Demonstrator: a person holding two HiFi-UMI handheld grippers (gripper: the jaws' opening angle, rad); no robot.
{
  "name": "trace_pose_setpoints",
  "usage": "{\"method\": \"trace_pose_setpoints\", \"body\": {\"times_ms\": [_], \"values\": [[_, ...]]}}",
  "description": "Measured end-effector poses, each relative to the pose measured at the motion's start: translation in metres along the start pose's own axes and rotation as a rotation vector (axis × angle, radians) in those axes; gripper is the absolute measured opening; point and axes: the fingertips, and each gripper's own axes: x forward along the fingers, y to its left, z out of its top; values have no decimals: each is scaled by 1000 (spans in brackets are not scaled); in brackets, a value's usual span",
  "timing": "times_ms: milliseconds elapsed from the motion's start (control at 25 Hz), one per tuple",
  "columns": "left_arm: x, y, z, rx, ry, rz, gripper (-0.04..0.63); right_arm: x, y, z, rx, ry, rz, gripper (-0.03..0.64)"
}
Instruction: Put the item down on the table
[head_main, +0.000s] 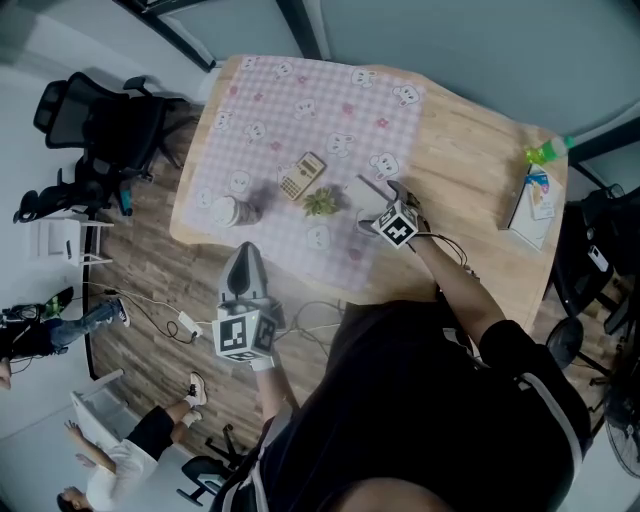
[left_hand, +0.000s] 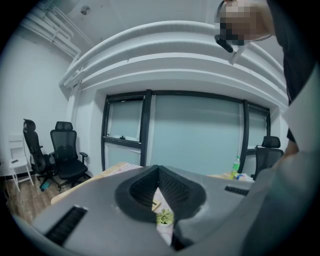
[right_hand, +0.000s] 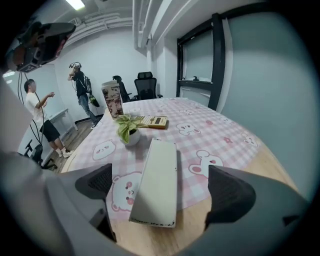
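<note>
Right tool: We held the right tool (right_hand: 162, 189) tilted down over the near edge of the bench (head_main: 470, 140). Its jaws stood spread wide, and neither pad touched anything.
Item: The flat white box (right_hand: 160, 160) lay on the bench between the spread jaws, free of both. Its far end rested on the pink checked cloth (head_main: 300, 100) and its near end on bare wood.
Left tool: We held the left tool (head_main: 244, 258) off the near left side of the bench, well apart from the box. Its jaws were pressed together with nothing pinched.
Potted plant: A small potted plant (right_hand: 128, 128) stood on the cloth just beyond the far left corner of the box.
Calculator: A calculator (right_hand: 151, 121) lay flat on the cloth just beyond the plant.
Cup: A tall printed cup (right_hand: 112, 99) stood further left, near the cloth's left edge.
Far right corner: A green bottle (head_main: 546, 151) and a carton (head_main: 532, 205) sat on bare wood, well away from the rest.
</note>
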Motion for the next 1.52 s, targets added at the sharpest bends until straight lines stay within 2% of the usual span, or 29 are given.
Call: {"method": "trace_pose_setpoints", "body": {"times_ms": [120,320,520,600,640,680,800,1040,1160,1360,1520], "values": [[1,-1,-1,2,5,0,-6,-10,-2,14,19,-52,-9,569],[3,-5,3,3,-4,-13,-6,-24,-2,27,-15,-47,-18,569],[3,-5,0,16,4,-18,-6,-44,7,61,-39,-203,9,568],[3,-7,0,12,-3,-25,-6,-55,5,72,-68,-250,-34,565],[3,-7,1,9,-7,-26,-6,-60,-1,73,-63,-253,-73,385],[3,-7,1,11,-7,-25,-6,-62,-6,72,-31,-243,-93,14],[2,-7,2,15,-6,-27,-6,-61,-11,63,88,-196,-49,12],[4,-11,2,-1,-17,-40,-6,-59,-18,52,116,-184,-40,12],[4,-10,0,16,-7,-36,-6,-61,-18,50,117,-163,-44,12],[5,-11,2,17,-13,-44,-6,-75,-23,68,116,-219,-52,12],[7,-11,3,19,-10,-45,-6,-112,-30,115,92,-335,-72,12]]}}
